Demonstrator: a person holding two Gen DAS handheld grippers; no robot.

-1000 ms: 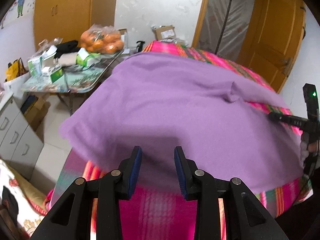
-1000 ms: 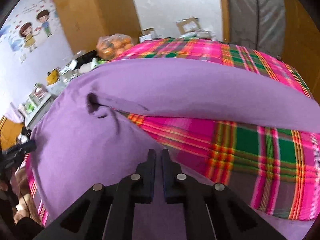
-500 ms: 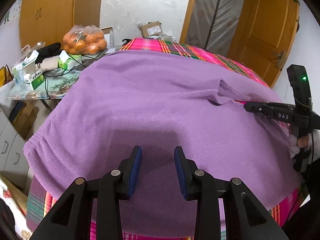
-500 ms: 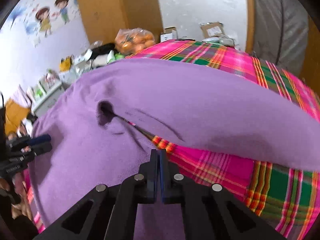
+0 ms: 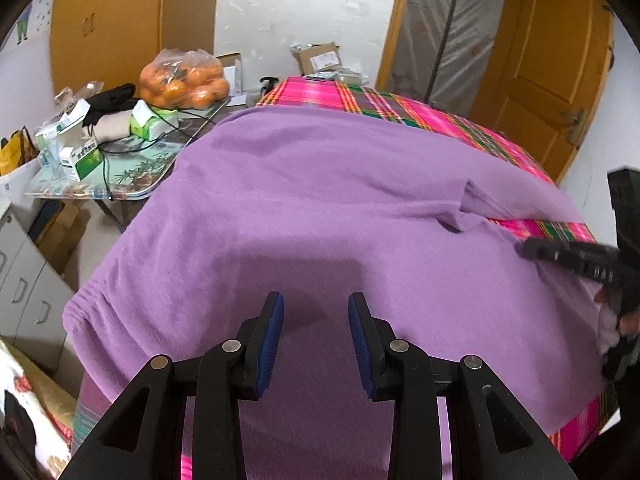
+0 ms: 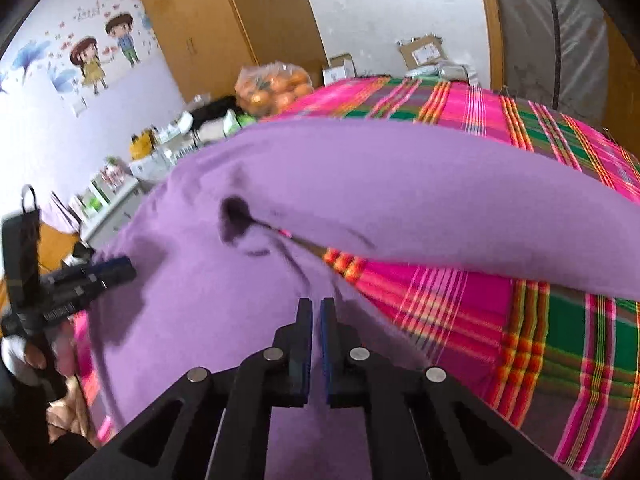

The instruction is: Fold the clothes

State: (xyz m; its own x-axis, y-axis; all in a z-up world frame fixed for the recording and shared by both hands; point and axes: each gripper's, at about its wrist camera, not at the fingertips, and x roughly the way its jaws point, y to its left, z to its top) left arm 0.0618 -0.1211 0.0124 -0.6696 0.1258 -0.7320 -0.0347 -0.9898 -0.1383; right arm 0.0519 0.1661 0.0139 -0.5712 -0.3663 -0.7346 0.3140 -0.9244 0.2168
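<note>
Purple garment (image 5: 320,208) spread under left claw (image 5: 316,316), fingers apart; right claw (image 6: 316,312) nearly closed, grip unclear.

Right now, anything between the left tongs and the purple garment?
Nothing visible. The left tongs hang open directly over the purple garment, only air between. The right tongs sit nearly shut at its edge, off to the side.

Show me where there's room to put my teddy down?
Bare plaid blanket lies past the purple garment's far edge, and more between its two legs on the right. The side table by the oranges is crowded with boxes.
</note>
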